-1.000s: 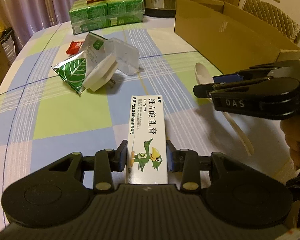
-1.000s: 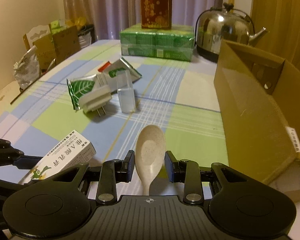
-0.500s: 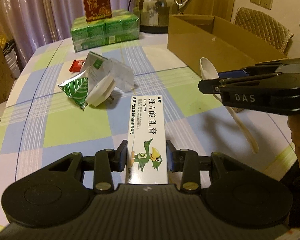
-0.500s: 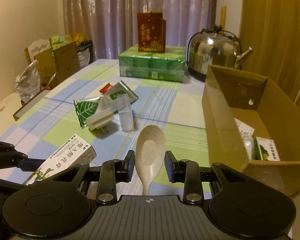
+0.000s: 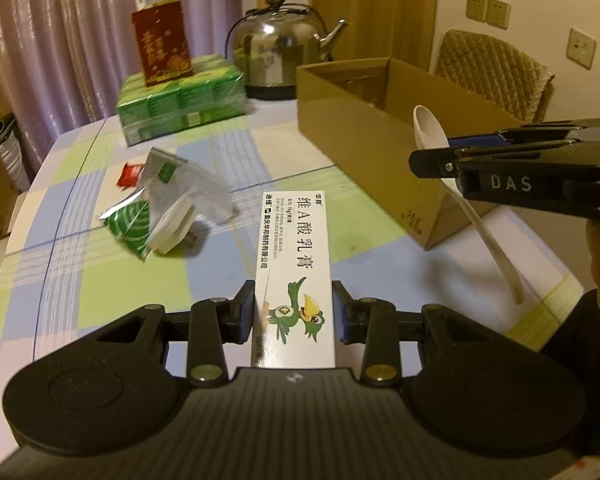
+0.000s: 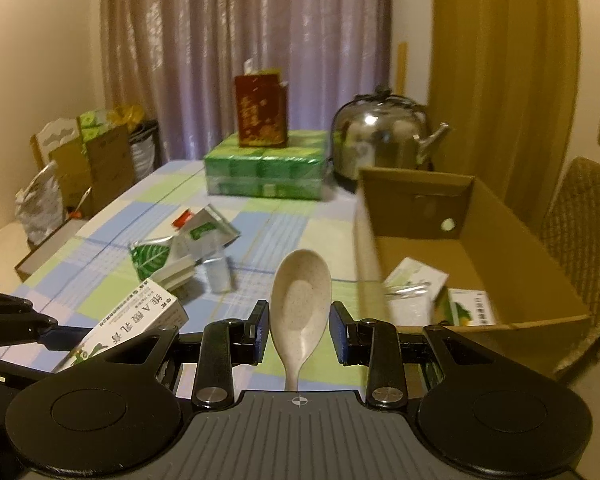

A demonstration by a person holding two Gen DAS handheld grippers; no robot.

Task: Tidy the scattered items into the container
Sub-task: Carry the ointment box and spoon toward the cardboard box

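My left gripper (image 5: 294, 312) is shut on a long white ointment box (image 5: 294, 264) with a green bird print, held in the air above the checked tablecloth. My right gripper (image 6: 299, 330) is shut on a beige plastic spoon (image 6: 300, 304), bowl pointing forward. In the left wrist view the spoon (image 5: 430, 130) hangs from the right gripper (image 5: 436, 158) beside the near corner of the open cardboard box (image 5: 364, 136). The cardboard box (image 6: 532, 256) holds several small cartons. Loose on the table lie a green leaf sachet (image 5: 126, 226), a white plug (image 5: 170, 226) and a clear plastic case (image 5: 210, 194).
A green shrink-wrapped pack (image 5: 180, 104) with a red carton (image 5: 162, 46) on top stands at the far end, next to a steel kettle (image 5: 284, 50). A small red packet (image 5: 130, 174) lies by the sachets. A woven chair (image 6: 580, 232) stands right of the box.
Both grippers have risen with their loads. The cardboard box's inside now shows in the right wrist view, and the spoon has moved closer to the box.
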